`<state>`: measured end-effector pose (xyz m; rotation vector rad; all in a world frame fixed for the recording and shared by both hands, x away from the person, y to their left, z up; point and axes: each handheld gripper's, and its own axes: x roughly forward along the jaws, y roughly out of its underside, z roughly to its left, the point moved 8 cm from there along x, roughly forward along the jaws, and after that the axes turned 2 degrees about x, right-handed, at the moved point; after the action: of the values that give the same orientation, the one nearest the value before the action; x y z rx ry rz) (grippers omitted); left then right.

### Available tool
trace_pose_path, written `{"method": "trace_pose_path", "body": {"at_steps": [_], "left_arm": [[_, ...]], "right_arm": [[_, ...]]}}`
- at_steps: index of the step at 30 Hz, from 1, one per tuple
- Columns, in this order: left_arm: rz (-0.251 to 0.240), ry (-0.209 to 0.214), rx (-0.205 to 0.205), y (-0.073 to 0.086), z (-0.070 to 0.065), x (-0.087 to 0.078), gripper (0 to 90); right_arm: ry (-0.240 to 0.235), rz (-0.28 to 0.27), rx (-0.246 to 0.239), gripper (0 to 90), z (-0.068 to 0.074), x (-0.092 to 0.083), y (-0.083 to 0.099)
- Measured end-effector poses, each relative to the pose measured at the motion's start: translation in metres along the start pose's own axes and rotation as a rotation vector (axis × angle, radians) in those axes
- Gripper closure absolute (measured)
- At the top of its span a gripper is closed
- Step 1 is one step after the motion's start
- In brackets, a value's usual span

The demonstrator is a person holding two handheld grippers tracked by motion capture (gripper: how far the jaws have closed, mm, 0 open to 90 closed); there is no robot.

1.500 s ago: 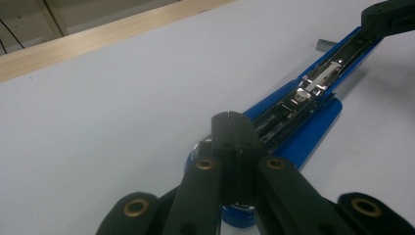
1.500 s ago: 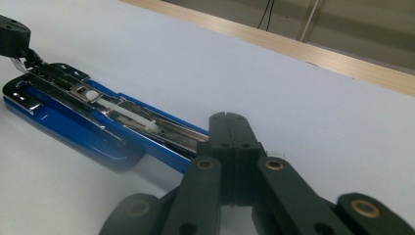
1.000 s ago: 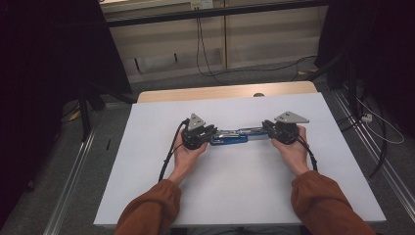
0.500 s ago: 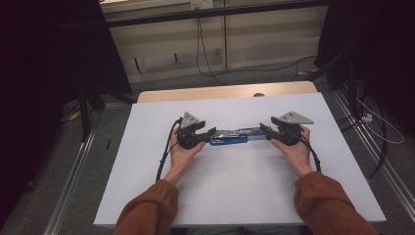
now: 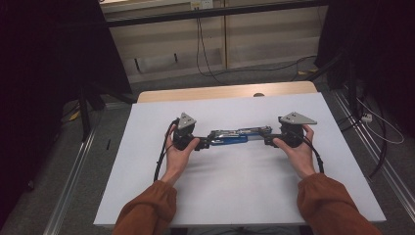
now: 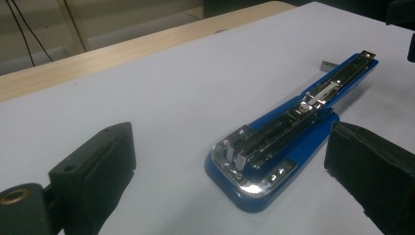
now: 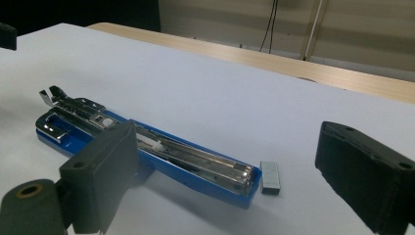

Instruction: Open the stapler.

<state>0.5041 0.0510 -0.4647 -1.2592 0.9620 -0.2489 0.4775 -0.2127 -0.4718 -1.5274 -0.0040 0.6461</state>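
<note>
Lying on the sheet: blue stapler [image 5: 234,137], folded out flat, stretched lengthwise between the two grippers in the high view.
Left gripper [image 5: 192,142]: at the stapler's left end in the high view, held in the left hand [image 5: 177,155]; its jaws have just been opening and stand wide, gripping nothing.
Left gripper's own view: the stapler [image 6: 288,129] lies on the sheet [image 6: 147,98] ahead of the jaws, its rounded chrome-plated end nearest and set toward the right-hand jaw, clear of both pads; the rest runs away toward the upper right.
Stapler middle: open metal magazine rail facing up along the blue body.
Staples [image 7: 270,178]: small grey block on the sheet, just beside the squared end of the stapler [image 7: 161,154], apart from it by a sliver.
Right gripper [image 5: 275,140]: at the stapler's right end in the high view, held in the right hand [image 5: 297,152]; its jaws have just been opening and stand wide, holding nothing.
Right gripper's own view: the squared end and the staples lie between the two jaws; the left-hand jaw stands in front of the body's middle, whether touching cannot be told.
Table [image 5: 225,92]: bare wooden edge beyond the white sheet [image 5: 235,191].
</note>
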Motion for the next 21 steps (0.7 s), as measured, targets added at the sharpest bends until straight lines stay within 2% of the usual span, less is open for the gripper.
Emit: {"method": "trace_pose_path", "body": {"at_steps": [2,6,11,17,21], "left_arm": [[-0.001,0.011,-0.001,0.001,-0.001,-0.003,4.9],[-0.008,0.008,0.005,0.004,-0.001,-0.010,4.7],[0.018,0.005,0.008,0.012,-0.002,-0.017,4.7],[-0.002,-0.001,0.022,0.012,-0.005,-0.028,4.7],[-0.004,-0.002,0.015,0.018,-0.009,-0.039,4.7]], "right_arm": [[-0.003,0.002,-0.004,7.9,0.000,-0.002,0.000],[0.000,0.008,0.006,7.9,-0.005,-0.006,0.001],[0.004,-0.025,0.017,8.5,-0.009,-0.009,-0.005],[-0.014,-0.009,0.026,10.1,-0.009,-0.012,-0.004],[-0.015,-0.024,0.024,10.1,-0.009,-0.015,-0.009]]}}
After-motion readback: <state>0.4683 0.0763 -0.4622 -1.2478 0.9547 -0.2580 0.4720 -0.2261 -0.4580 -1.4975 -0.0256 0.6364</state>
